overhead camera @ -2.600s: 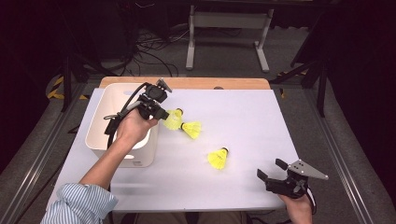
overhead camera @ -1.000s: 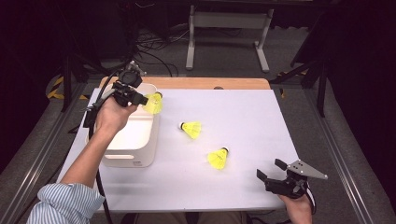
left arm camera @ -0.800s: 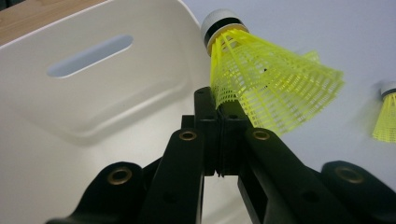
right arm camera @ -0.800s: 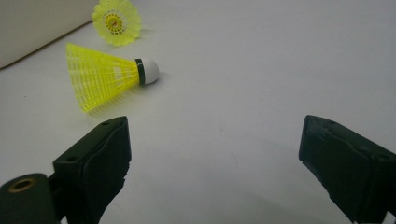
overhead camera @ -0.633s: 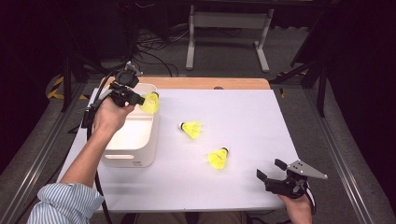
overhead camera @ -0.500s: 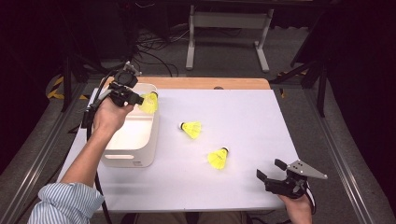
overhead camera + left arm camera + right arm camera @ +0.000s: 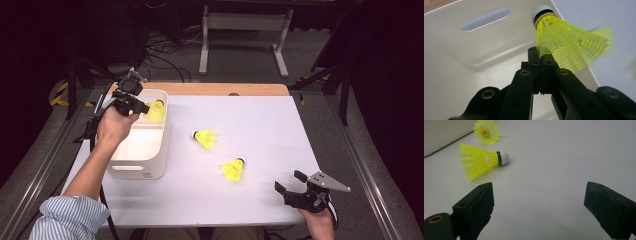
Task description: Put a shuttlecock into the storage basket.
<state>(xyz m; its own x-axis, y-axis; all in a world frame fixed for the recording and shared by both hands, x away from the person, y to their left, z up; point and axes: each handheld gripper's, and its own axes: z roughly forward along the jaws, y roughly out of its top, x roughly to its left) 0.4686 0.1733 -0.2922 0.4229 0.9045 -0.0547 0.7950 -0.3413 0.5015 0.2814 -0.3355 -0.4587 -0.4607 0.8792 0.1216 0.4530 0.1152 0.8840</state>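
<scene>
In the high view, the left tool (image 7: 142, 107) is over the far end of the white bin (image 7: 137, 155) at about 10 o'clock on the tabletop (image 7: 260, 130), its jaws clamped on the skirt of a yellow shuttlecock (image 7: 155, 111) held above the bin's far right corner. Two more shuttlecocks lie on the tabletop: the middle one (image 7: 205, 138) near the centre, just right of the bin, and the near one (image 7: 233, 169) toward 5 o'clock from it, the two apart. The right tool (image 7: 290, 185) is at 5 o'clock near the tabletop's front edge, jaws spread and holding nothing. In the left gripper view, the jaws meet on the edge of the shuttlecock's mesh skirt (image 7: 569, 47), its white cork pointing to 11 o'clock, with the bin's inner wall and handle slot (image 7: 485, 19) behind. In the right gripper view, the jaws stand wide apart over bare tabletop; the near shuttlecock (image 7: 482, 161) lies on its side at 11 o'clock, cork to the right, and the middle one (image 7: 486, 131) lies beyond it, skirt mouth facing the camera.
</scene>
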